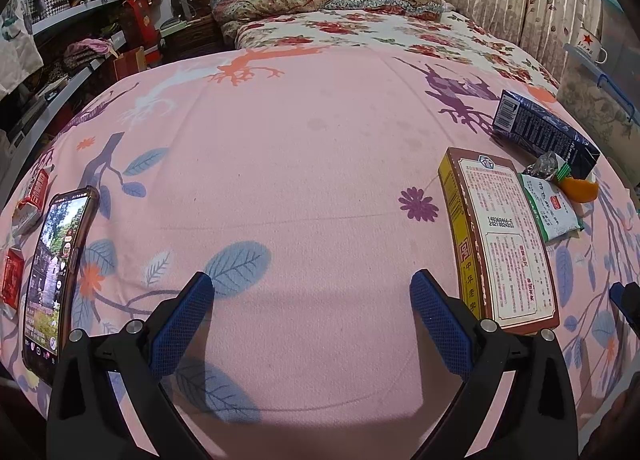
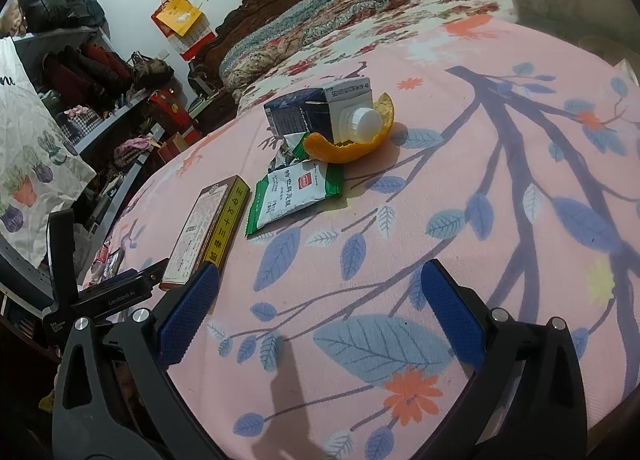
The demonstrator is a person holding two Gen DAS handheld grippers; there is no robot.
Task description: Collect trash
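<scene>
Both sets of jaws apart and empty over the pink leaf-print bedsheet (image 2: pixel 460 188), left gripper (image 1: pixel 312 314) and right gripper (image 2: pixel 320 302) alike. Trash bunched just ahead — long brown-and-yellow cardboard box (image 2: pixel 206 230), dark blue drink carton (image 2: pixel 320 110) resting in curled orange peel (image 2: pixel 348 146), green-and-white foil sachet (image 2: pixel 294 196); likely to slide on soft fabric or drop peel if pinched off-centre. No bin visible, black smartphone (image 1: pixel 54 280) at risk of being mistaken for trash, red packets (image 1: pixel 34 192) cut off at frame edge.

Bare pink sheet (image 1: pixel 304 164) lies open ahead of the left gripper (image 1: pixel 312 304). A phone (image 1: pixel 56 272) bounds its left side, a flat box (image 1: pixel 502 240) its right. Behind the box crowd a packet (image 2: pixel 296 194), peel (image 2: pixel 348 148) and carton (image 2: pixel 320 108).
</scene>
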